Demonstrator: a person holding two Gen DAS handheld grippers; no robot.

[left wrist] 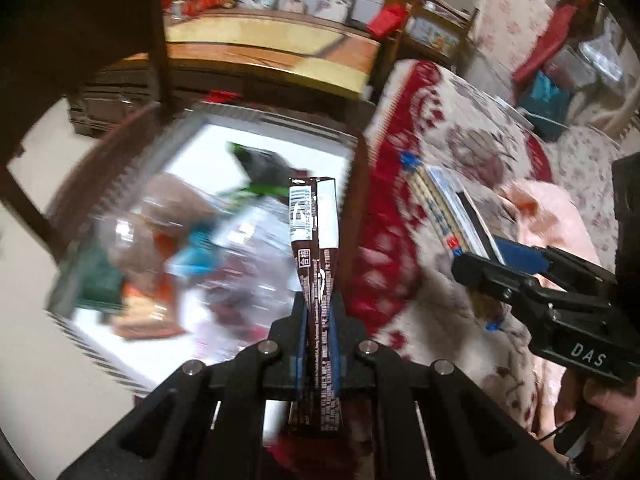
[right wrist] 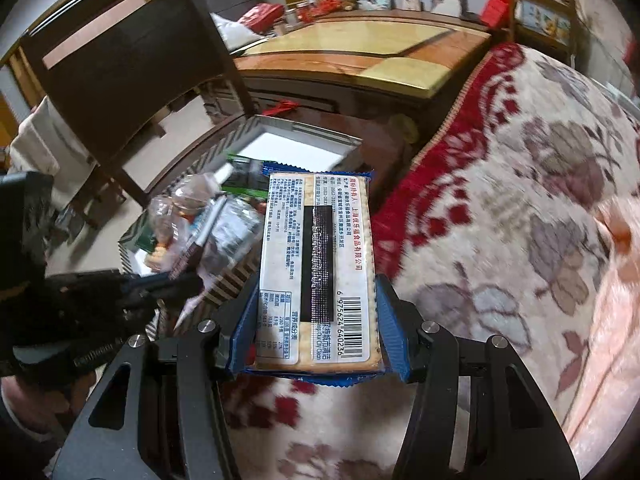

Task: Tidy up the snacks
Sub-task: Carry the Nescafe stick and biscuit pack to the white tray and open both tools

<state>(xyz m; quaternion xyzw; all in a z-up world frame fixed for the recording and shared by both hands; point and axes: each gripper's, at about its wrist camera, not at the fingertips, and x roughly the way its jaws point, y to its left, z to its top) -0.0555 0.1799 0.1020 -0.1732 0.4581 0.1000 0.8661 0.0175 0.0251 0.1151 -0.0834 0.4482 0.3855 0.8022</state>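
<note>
Left tool [left wrist: 318, 344] clamps a brown snack stick [left wrist: 314, 248], right tool [right wrist: 316, 332] a cracker pack [right wrist: 316, 264], over a floral blanket [right wrist: 500, 220].

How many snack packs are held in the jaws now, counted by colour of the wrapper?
Brown stick pack, in the left gripper: 1
Blue cracker pack, in the right gripper: 1
Total held: 2
The packs in the striped box are too blurred to count.

Both wrist views look down, close; they share the striped box [left wrist: 100, 208] [right wrist: 224, 148].
</note>
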